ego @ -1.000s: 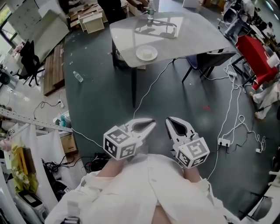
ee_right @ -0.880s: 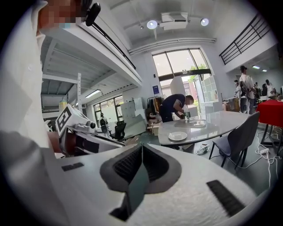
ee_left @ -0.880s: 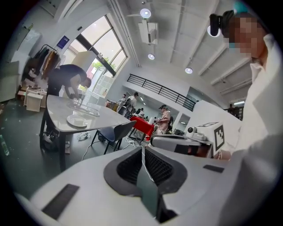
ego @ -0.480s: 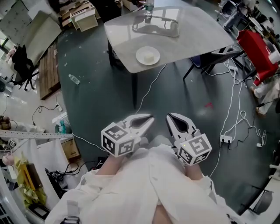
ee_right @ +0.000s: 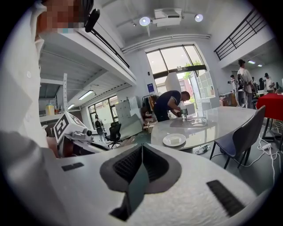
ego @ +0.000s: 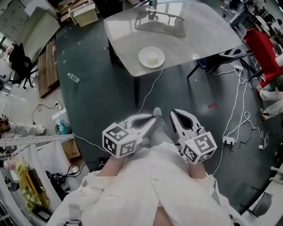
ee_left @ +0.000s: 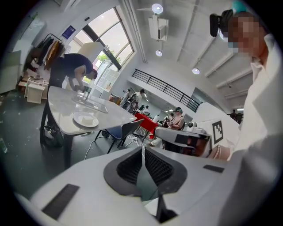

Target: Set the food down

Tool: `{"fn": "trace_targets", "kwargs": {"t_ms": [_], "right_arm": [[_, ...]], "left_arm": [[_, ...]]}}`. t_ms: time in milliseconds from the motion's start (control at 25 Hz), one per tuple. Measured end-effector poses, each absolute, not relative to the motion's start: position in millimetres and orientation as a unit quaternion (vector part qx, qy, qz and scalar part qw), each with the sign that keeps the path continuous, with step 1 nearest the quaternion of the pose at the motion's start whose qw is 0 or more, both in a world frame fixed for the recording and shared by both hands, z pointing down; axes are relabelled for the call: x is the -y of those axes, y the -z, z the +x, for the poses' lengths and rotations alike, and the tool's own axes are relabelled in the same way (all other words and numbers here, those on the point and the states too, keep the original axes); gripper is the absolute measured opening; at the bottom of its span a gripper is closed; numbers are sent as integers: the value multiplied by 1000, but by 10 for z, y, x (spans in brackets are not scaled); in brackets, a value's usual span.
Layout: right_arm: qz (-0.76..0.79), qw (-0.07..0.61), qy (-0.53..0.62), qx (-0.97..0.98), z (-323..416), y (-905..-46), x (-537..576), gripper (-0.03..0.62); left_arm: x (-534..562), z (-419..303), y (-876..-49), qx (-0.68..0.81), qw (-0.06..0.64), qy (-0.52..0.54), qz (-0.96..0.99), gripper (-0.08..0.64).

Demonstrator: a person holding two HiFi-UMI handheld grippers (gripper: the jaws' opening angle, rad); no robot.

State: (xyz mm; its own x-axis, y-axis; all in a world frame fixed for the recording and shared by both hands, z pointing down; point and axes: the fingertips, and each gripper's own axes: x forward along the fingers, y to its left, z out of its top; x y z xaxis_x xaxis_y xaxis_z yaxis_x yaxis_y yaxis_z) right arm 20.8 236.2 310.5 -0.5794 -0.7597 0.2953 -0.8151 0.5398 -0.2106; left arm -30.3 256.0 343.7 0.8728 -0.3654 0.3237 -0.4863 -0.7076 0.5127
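The dark floor [ego: 101, 101] fills most of the head view. On it, at the far side, stands a pale table [ego: 208, 35] with rounded corners. Near the camera is the person's white coat [ego: 150, 190]. A wooden pallet [ego: 44, 66] lies far left of the table, and a dark chair [ego: 219, 57] is tucked under its right edge. A clear tray [ego: 161, 24] rests flat on the far part of the tabletop.

Both grippers are held just ahead of the coat, side by side and well short of the table, both pointing toward it. The left gripper [ego: 152, 121] has its jaws brought together at the tips with nothing between them, as its own view confirms [ee_left: 142, 148]. The right gripper [ego: 173, 112] likewise has its jaws pressed together and empty [ee_right: 141, 148].

A white cable [ego: 150, 95] trails from the table's near edge across the floor toward the grippers. A white plate [ego: 142, 57] sits near the table's near-left edge, apart from the tray. A bottle [ego: 152, 5] stands at the far edge.

The food [ego: 153, 57], a small pale block, lies flat in the middle of the plate. In the right gripper view [ee_right: 174, 140] it looks wider than it is tall, its long side running left to right. In the head view it is too small to tell which way it points.
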Motion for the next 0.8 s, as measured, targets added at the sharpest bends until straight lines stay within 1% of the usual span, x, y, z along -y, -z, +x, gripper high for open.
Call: {"fn": "trace_targets", "kwargs": {"t_ms": [360, 800], "right_arm": [[418, 95, -167, 888, 219, -3162, -1559, 5], [381, 101, -165, 904, 597, -3052, -327, 5]], "left_arm": [[-1768, -225, -3493, 252, 309, -101, 911, 31], [-534, 159, -3345, 285, 303, -97, 904, 31]]}}
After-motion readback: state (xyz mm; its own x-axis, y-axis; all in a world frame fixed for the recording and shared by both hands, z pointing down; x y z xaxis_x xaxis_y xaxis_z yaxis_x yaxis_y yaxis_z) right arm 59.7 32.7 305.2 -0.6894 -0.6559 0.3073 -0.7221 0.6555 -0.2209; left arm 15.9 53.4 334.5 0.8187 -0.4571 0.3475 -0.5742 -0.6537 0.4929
